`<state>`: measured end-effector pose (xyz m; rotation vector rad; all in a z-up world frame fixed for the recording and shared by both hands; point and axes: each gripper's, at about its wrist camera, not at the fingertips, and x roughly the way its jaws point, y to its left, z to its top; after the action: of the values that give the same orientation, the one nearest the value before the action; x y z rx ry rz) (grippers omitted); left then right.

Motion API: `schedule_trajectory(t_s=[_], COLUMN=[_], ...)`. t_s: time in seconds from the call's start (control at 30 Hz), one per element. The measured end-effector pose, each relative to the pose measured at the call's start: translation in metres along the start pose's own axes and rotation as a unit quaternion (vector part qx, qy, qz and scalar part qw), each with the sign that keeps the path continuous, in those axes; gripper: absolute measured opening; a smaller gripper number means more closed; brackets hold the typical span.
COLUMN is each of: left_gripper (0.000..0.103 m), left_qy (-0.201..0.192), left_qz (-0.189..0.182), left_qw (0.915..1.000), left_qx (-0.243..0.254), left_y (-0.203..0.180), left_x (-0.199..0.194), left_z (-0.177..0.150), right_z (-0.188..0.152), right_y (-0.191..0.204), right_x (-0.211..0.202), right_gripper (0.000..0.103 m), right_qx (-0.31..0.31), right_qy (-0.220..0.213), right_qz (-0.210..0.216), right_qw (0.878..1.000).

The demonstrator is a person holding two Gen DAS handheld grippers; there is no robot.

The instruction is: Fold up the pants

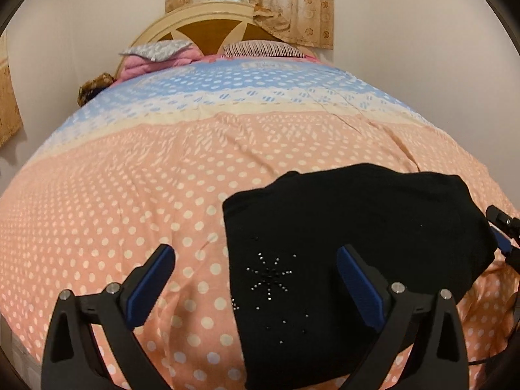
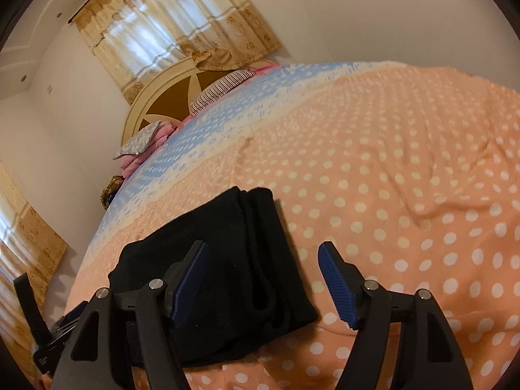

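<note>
Black folded pants (image 1: pixel 357 227) with a rhinestone star motif and no readable label are seen lying on the peach polka-dot bedspread (image 1: pixel 130 195), the left gripper (image 1: pixel 256 260) and right gripper (image 2: pixel 263 260) both spread wide, holding nothing.

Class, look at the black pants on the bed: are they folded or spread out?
Folded. The black pants lie as a compact block on the bedspread, with stacked layer edges showing along one side.
</note>
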<state>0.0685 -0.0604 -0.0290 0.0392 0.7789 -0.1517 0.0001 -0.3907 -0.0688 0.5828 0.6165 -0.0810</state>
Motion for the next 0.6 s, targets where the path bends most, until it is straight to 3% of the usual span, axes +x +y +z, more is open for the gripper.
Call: schedule_trajectory(t_s=[0.23,0.4,0.6], left_gripper=[0.102,0.102,0.102], left_qy=[0.006,-0.003,0.016], left_qz=[-0.016,-0.031,-0.033], left_qw=[0.9999,0.9995,0.9989], left_qx=[0.004,-0.01,-0.031], left_y=[-0.002,0.0,0.007], left_x=[0.003,0.001,0.009], left_z=[-0.004,-0.003,-0.005], right_z=[-0.001,0.002,0.003], right_y=[-0.001,-0.016,-0.018], right_x=[0.001,0.001,0.006], right_gripper=[0.071,0.071,0.071], right_qx=[0.003,0.041,0.044], right_qy=[0.002,0.007,0.018], right_qz=[0.002,0.009,0.007], right_qw=[1.0,0.999,0.999])
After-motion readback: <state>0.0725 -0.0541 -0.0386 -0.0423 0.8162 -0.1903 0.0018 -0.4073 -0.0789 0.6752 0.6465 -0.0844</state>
